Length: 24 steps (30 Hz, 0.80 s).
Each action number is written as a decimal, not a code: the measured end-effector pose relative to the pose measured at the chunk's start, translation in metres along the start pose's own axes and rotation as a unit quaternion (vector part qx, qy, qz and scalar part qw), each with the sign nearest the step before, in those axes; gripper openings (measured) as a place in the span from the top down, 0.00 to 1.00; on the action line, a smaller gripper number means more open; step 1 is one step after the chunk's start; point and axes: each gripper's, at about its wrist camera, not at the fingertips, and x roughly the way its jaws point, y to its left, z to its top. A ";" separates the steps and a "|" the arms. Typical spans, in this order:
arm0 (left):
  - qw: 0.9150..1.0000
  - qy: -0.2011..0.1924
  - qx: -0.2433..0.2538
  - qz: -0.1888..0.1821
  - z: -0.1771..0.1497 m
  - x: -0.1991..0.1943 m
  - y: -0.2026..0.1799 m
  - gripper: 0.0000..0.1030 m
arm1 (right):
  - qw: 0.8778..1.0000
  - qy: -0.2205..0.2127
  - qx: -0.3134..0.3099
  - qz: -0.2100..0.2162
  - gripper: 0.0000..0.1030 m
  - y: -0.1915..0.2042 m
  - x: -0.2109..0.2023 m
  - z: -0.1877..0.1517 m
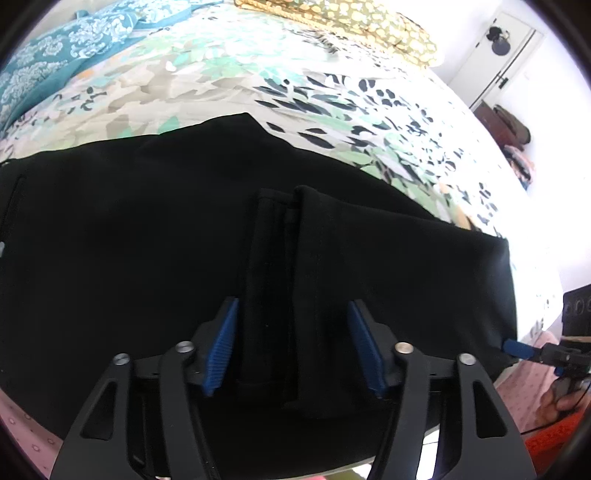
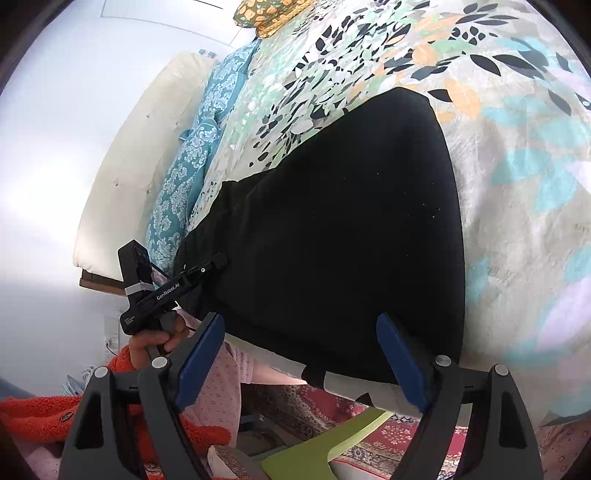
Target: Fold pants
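Black pants (image 1: 147,229) lie spread on a leaf-patterned bedspread (image 1: 229,74); they also show in the right wrist view (image 2: 332,221). My left gripper (image 1: 291,347) is open, its blue pads either side of a raised fold of the pants' near edge, not closed on it. My right gripper (image 2: 301,354) is open and empty at the pants' near edge over the bed's side. The left gripper also shows in the right wrist view (image 2: 218,262), touching the pants. The right gripper's blue tip shows in the left wrist view (image 1: 517,347) at the pants' right corner.
A teal patterned cloth (image 1: 55,55) and a yellow-flowered pillow (image 1: 369,22) lie at the far side of the bed. A white headboard (image 2: 140,147) stands beyond. A patterned rug (image 2: 388,435) and a green stool (image 2: 325,443) are on the floor below the bed's edge.
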 end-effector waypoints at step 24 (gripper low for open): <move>0.974 -0.083 -0.209 0.006 0.031 -0.077 0.119 0.23 | 0.994 -0.060 -0.088 -0.027 0.17 0.036 -0.014 -0.004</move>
